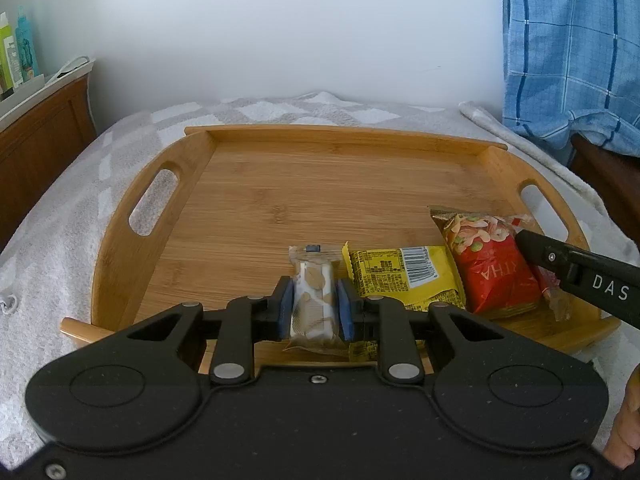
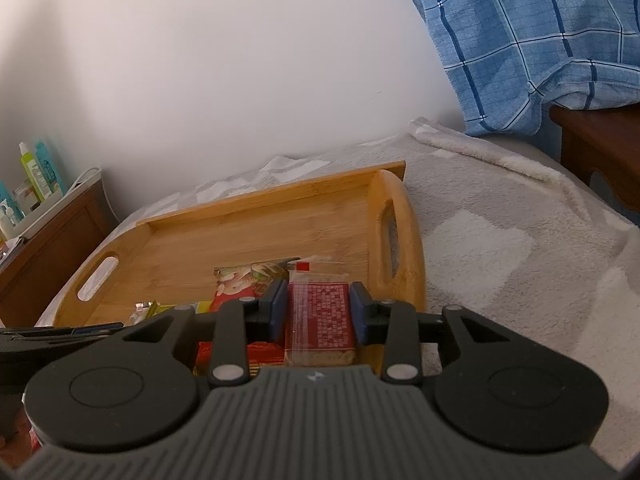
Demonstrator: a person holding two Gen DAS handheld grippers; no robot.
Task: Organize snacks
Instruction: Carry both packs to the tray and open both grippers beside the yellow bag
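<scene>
Right now the left gripper [image 1: 313, 307] is pinching a clear-wrapped white snack bar [image 1: 313, 294] between its blue pads, at the near edge of the bamboo tray [image 1: 248, 196], while the right gripper [image 2: 319, 312] is squeezing a red-patterned snack packet [image 2: 320, 316] over the tray's right end. Judging from the row forming there, each piece is being set down beside the others — so the bar should be lowered flat, long side parallel to the yellow packet [image 1: 404, 276], just left of it and not overlapping. Easing the pads apart only once the wrapper is resting on the wood would be keeping it from tipping. The red nut bag [image 1: 490, 264] is lying between the yellow packet and the right handle slot, crowding the right gripper's landing spot — the tray wall is sitting close too. A pale blanket [image 2: 500, 248] is lying underneath, a blue plaid cloth [image 2: 532, 40] hanging behind.
</scene>
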